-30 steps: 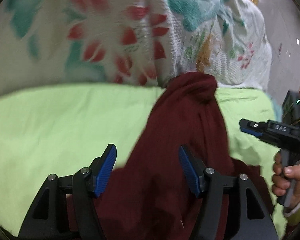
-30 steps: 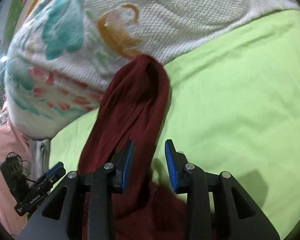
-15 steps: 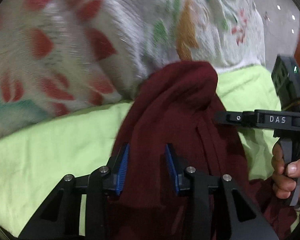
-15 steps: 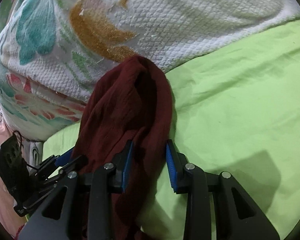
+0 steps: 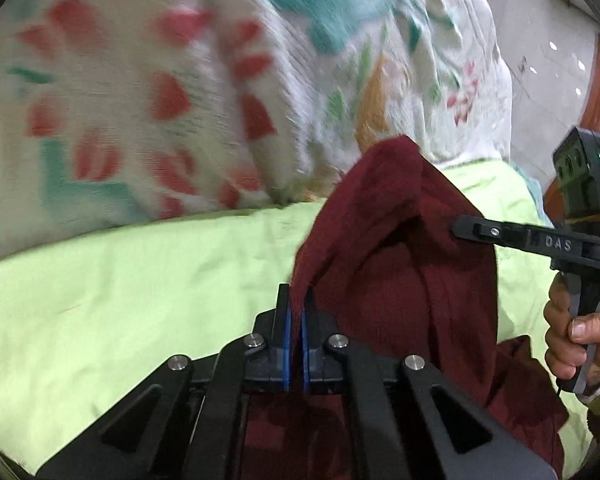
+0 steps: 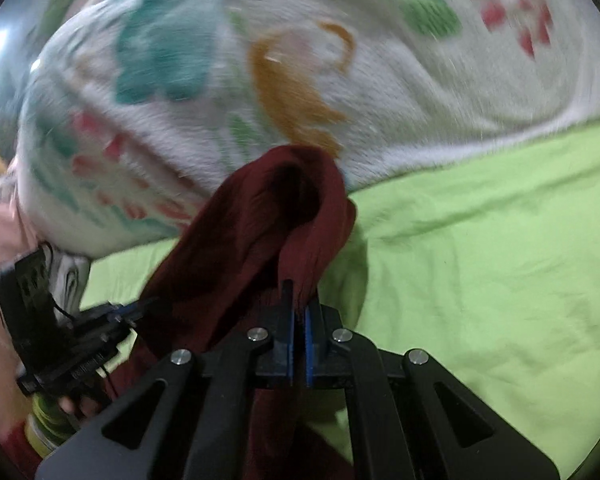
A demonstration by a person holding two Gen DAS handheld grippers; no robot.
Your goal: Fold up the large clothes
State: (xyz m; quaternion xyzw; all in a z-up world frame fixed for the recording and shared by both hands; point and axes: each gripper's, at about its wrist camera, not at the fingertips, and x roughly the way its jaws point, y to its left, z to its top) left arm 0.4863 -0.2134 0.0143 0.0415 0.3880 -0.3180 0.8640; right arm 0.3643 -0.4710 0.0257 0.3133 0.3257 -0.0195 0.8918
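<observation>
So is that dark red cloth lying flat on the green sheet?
No, the dark red cloth rises in a bunched hump off the light green sheet, pinched by both tools.

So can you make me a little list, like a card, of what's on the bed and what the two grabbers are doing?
surface: light green bedsheet
garment: dark red garment, bunched and lifted into a hump
behind it: white blanket with teal, red and orange flower pattern
left gripper: fingers shut on the garment's left edge
right gripper: fingers shut on the garment's right edge
person: a hand holds the right gripper's handle
folding: not yet visible; cloth is still crumpled between the two grips
</observation>
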